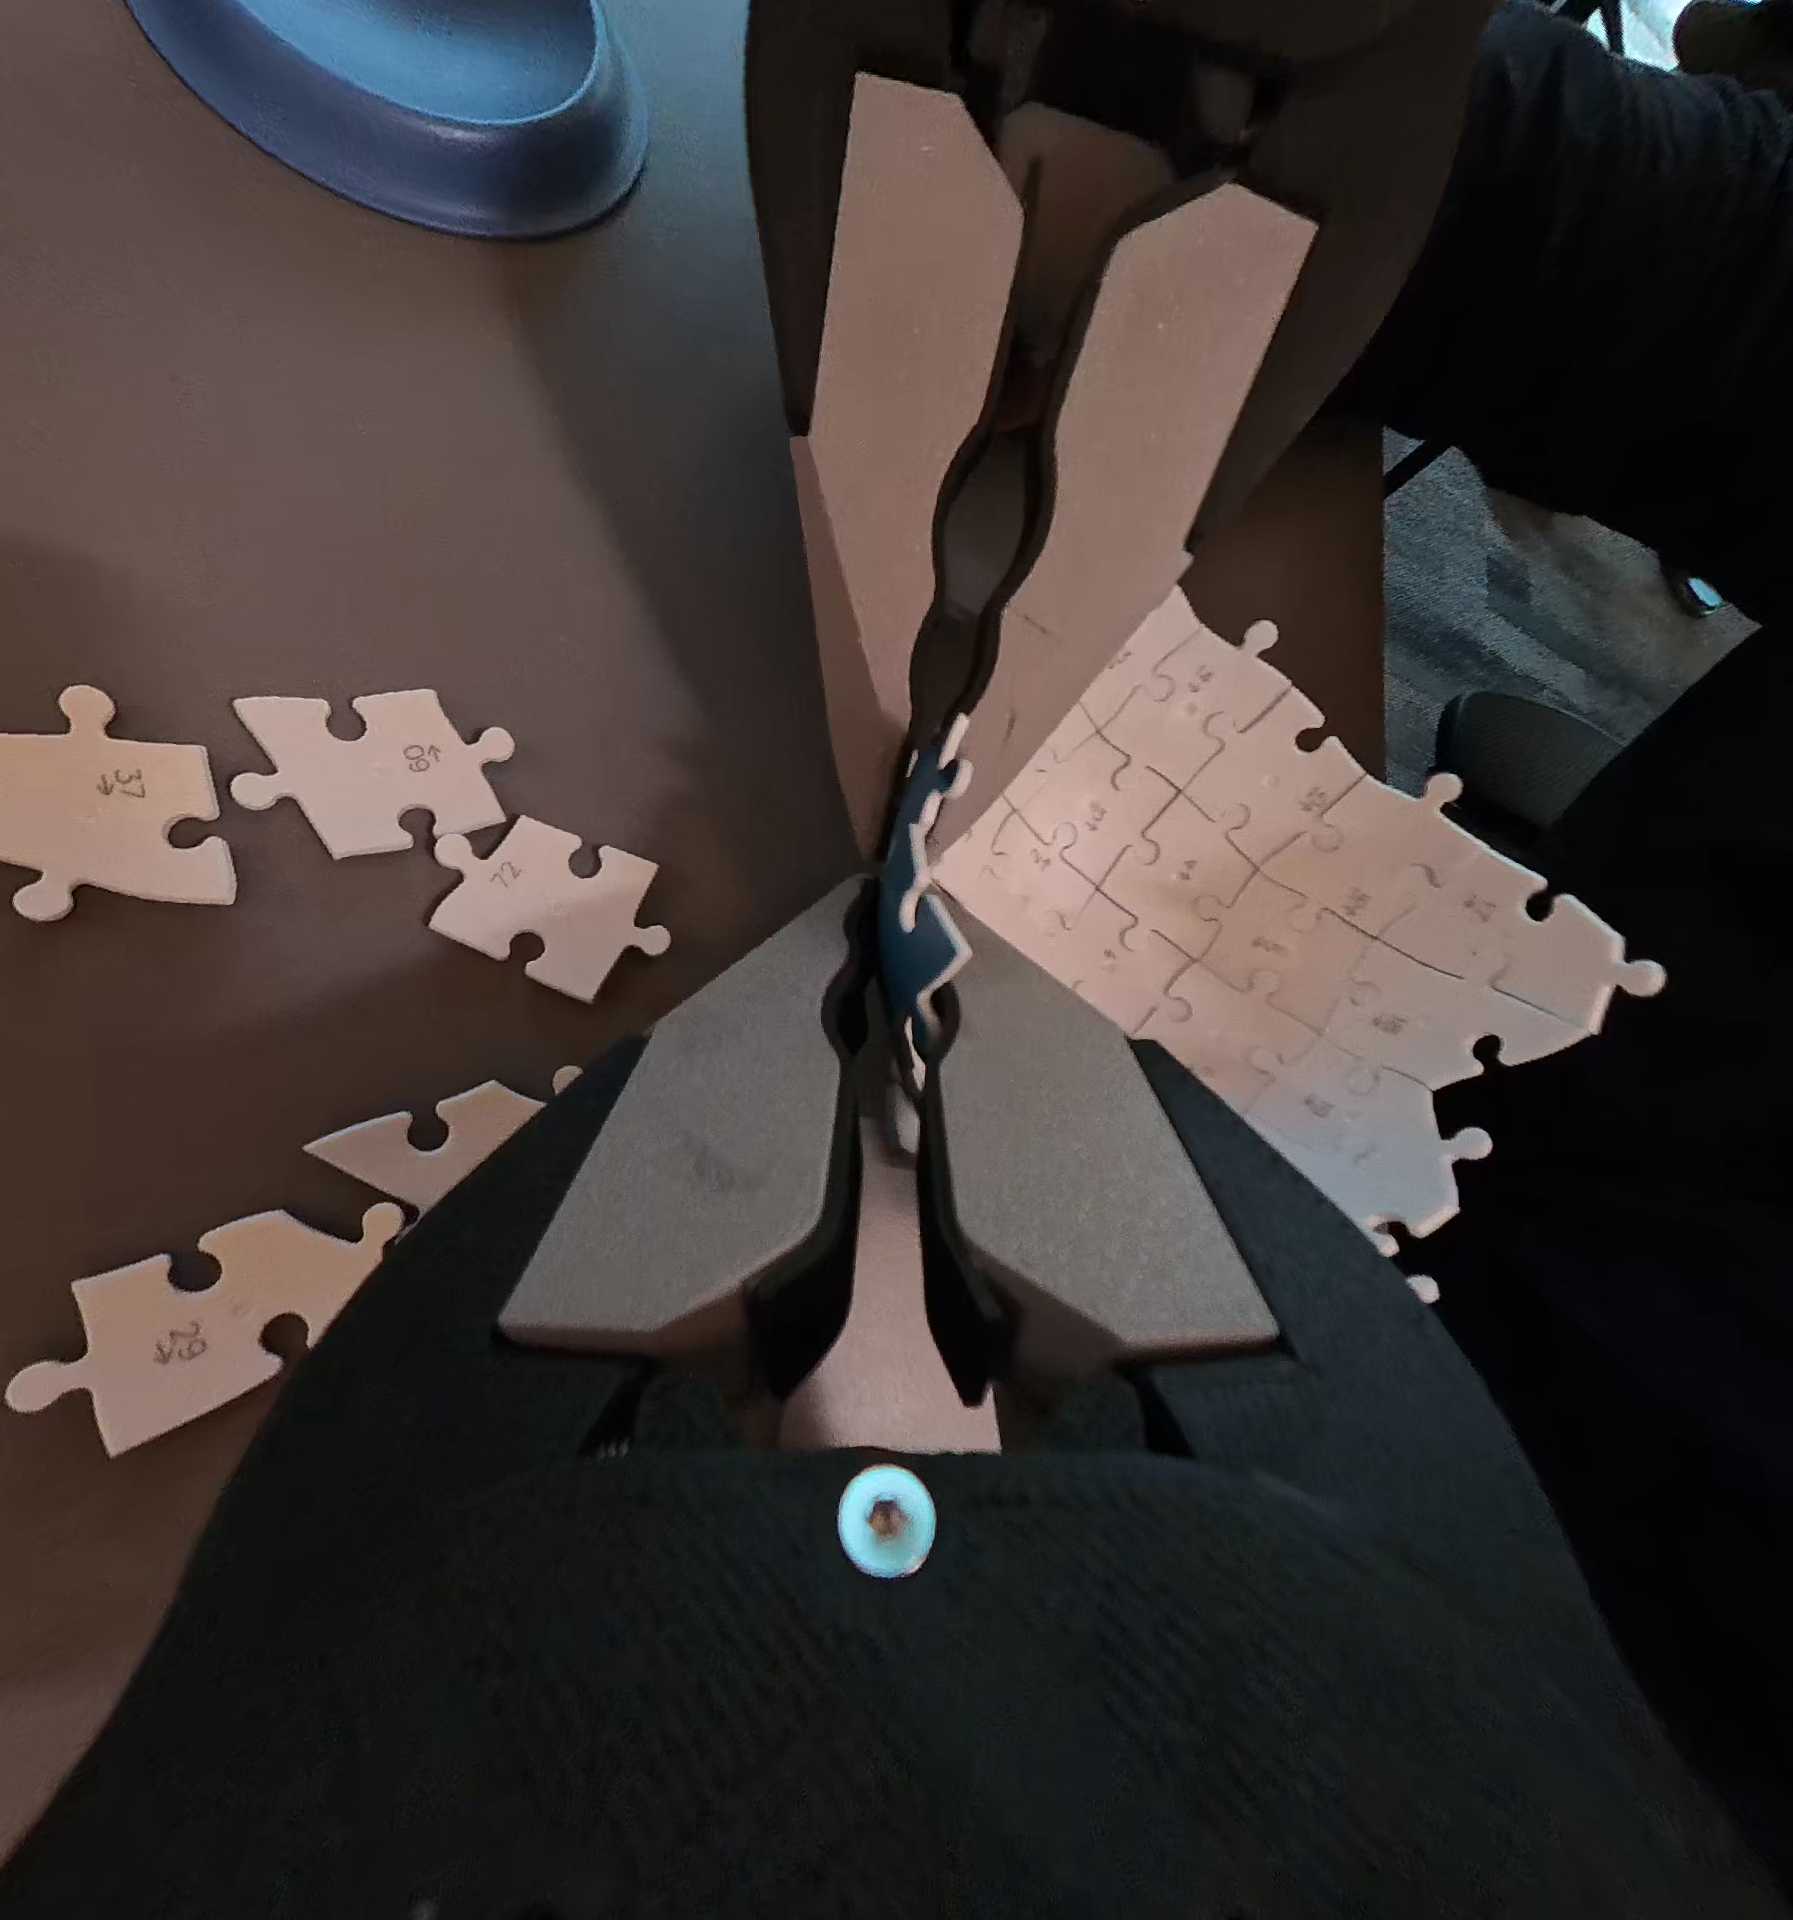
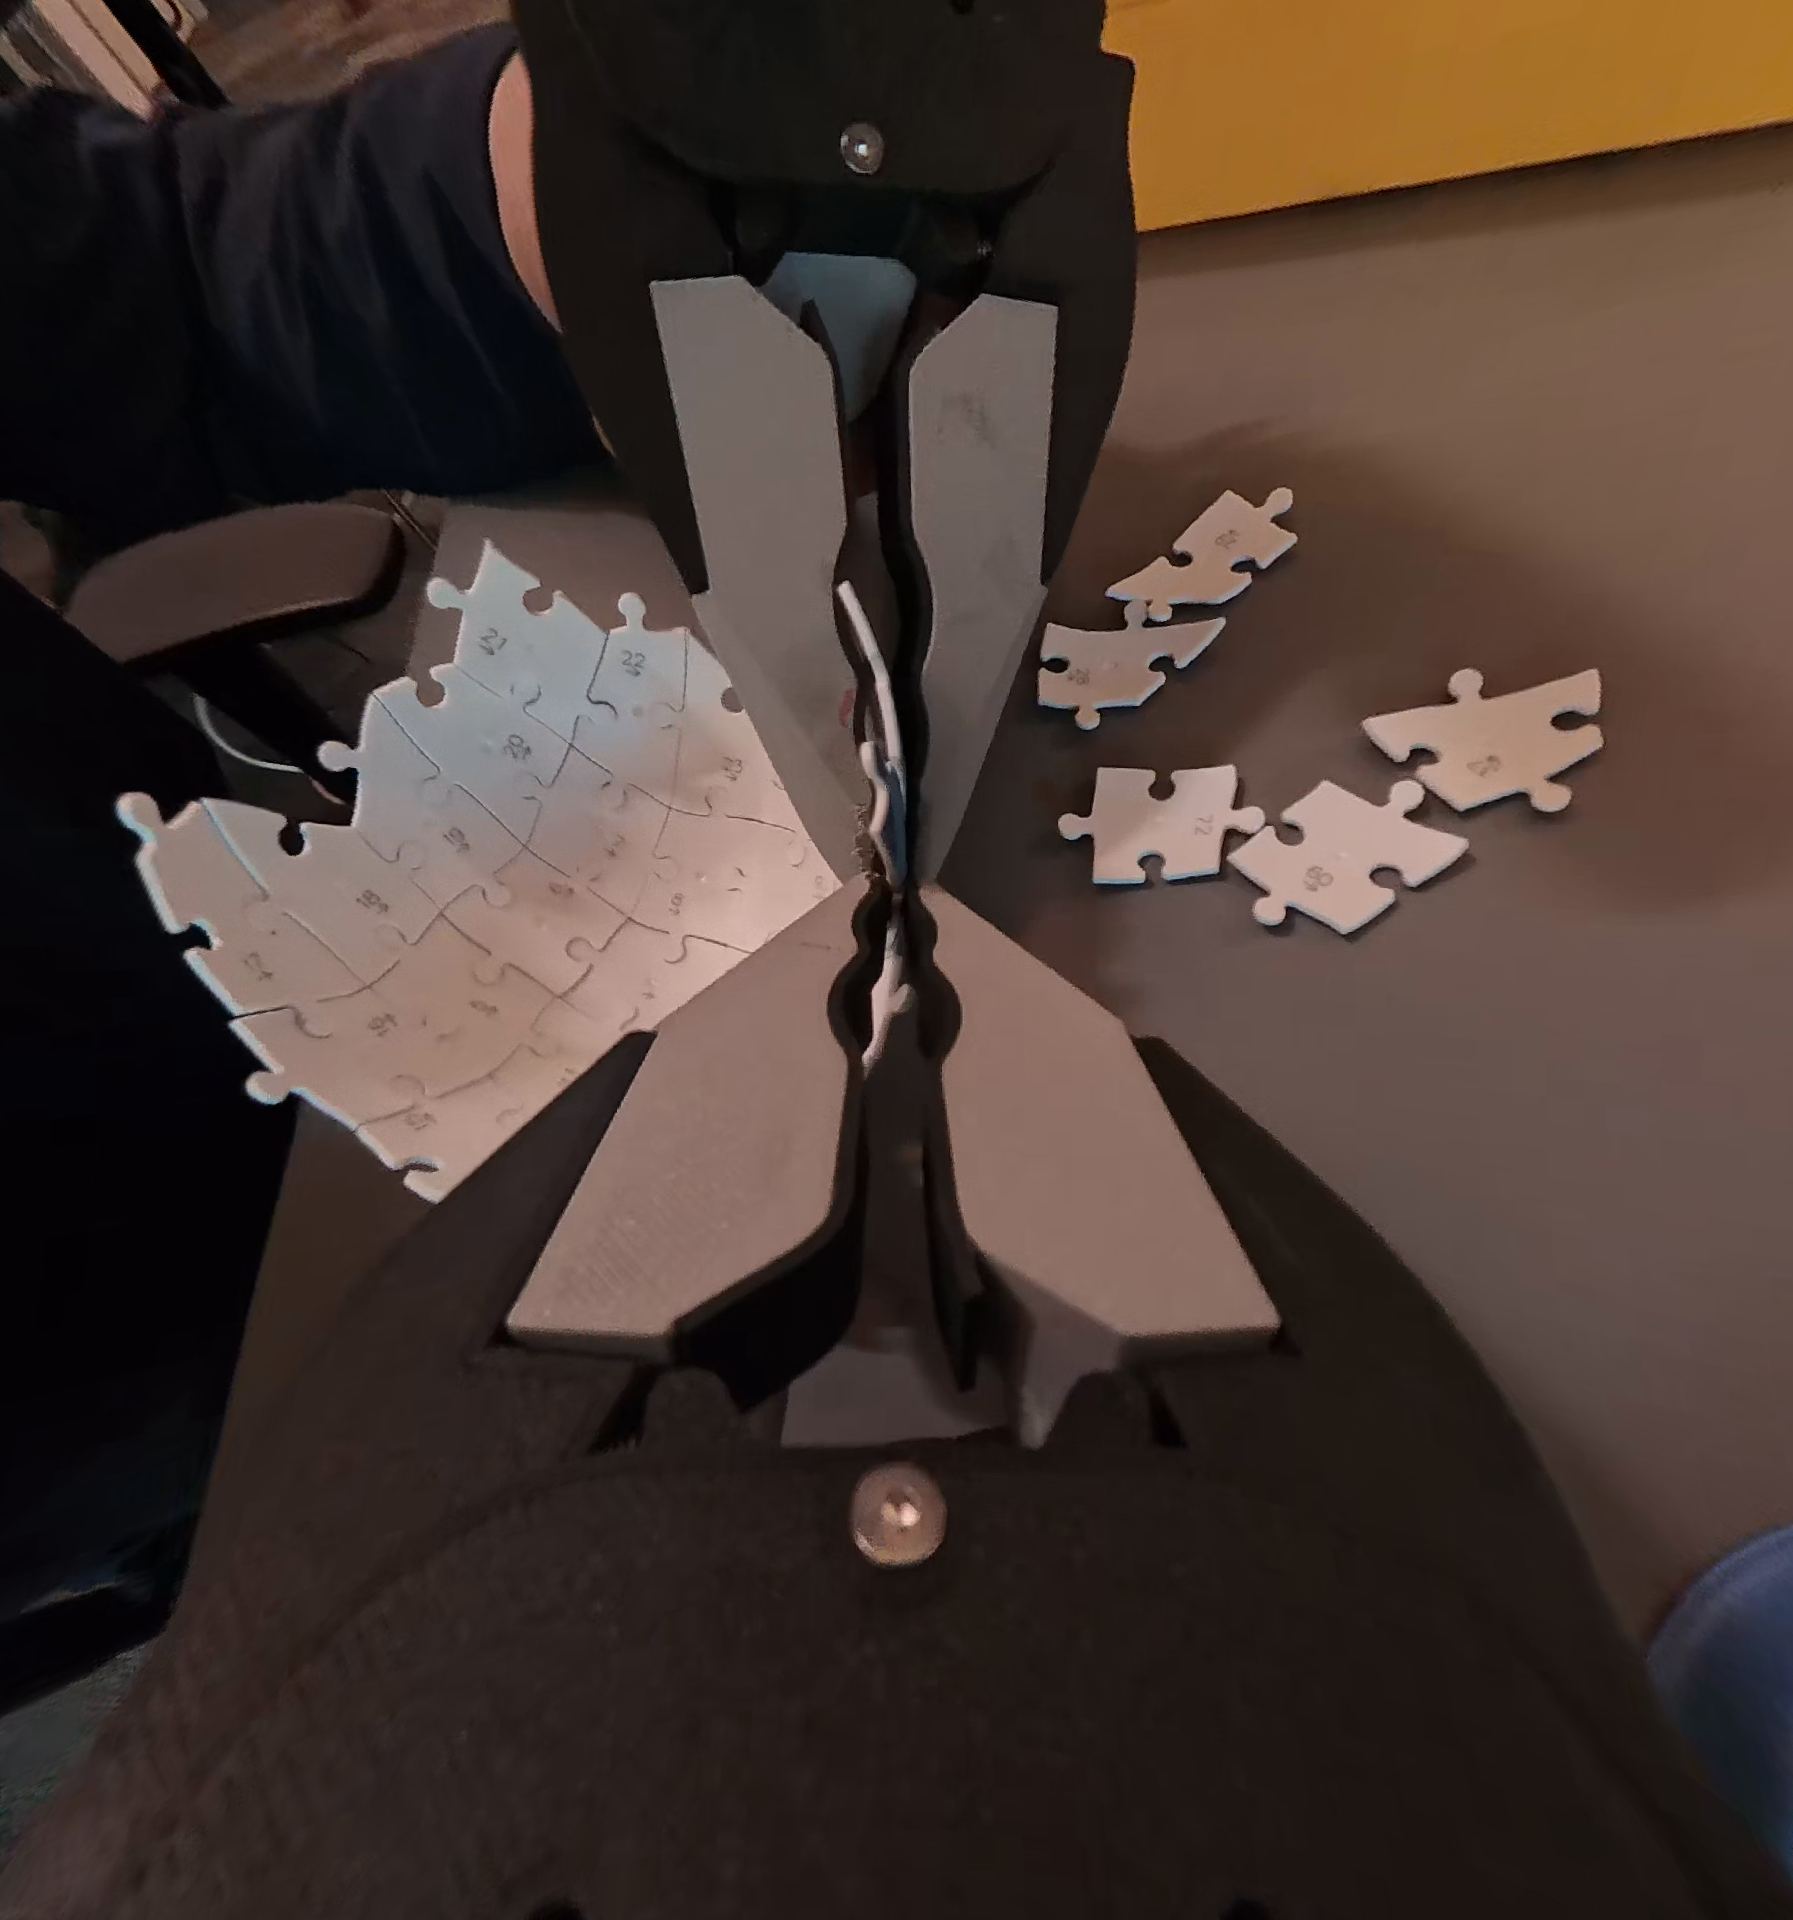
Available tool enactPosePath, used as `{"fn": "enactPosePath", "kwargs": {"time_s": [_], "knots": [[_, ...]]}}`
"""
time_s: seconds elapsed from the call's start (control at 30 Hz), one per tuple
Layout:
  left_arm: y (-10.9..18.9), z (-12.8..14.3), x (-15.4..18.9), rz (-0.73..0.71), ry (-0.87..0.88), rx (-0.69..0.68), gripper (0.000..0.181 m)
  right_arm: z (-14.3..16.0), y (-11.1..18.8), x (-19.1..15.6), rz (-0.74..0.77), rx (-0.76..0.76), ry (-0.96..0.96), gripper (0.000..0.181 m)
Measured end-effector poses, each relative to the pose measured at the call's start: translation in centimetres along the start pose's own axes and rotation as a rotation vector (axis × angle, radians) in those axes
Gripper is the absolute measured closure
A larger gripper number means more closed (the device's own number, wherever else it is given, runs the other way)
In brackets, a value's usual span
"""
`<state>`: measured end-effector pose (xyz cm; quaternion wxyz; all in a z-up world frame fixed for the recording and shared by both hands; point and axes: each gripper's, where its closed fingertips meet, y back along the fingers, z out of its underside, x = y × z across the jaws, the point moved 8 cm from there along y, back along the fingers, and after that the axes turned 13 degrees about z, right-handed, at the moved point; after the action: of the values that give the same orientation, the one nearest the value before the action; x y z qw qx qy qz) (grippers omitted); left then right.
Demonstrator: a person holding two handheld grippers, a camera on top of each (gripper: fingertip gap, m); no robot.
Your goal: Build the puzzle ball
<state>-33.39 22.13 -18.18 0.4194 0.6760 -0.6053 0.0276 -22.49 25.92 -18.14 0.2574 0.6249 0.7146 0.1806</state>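
Broadly, left to right across the left wrist view:
Bowl: a blue round plastic bowl sits on the dark brown table, far left corner.
Loose pieces: five pale curved plastic puzzle pieces lie scattered on the table, blank side up, left of both tools.
Left tool: the left tool, grey-padded on a black body, is pinched together on the edge of the held puzzle piece, a dark blue-faced piece seen edge-on.
Right tool: the right tool comes in from the opposite side, tip to tip with the left one, its fingers likewise closed on that same edge strip.
Assembled section: a curved pale sheet of joined puzzle pieces fans out to the right of the meeting tips, raised over the table edge; the pinched piece stands at its near border.
Sleeve: a person's dark sleeve fills the upper right.
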Motion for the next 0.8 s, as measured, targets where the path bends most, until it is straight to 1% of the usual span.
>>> {"fn": "enactPosePath", "kwargs": {"time_s": [0.13,0.33,0.5,0.8], "knots": [[0.0,0.1,-0.2,0.016,0.014,0.000,0.180,-0.1,-0.1,-0.5,0.070,-0.011,0.095,0.181],[0.1,0.2,0.0,-0.026,-0.010,-0.018,0.180,-0.1,-0.3,-1.0,0.139,-0.014,0.161,0.181],[0.4,0.4,-0.2,0.014,0.005,-0.014,0.180,-0.2,-0.4,-1.5,0.191,0.001,0.287,0.181],[0.3,0.5,-0.3,0.044,0.020,-0.013,0.180,-0.2,-0.4,-2.3,0.264,0.004,0.487,0.181]]}}
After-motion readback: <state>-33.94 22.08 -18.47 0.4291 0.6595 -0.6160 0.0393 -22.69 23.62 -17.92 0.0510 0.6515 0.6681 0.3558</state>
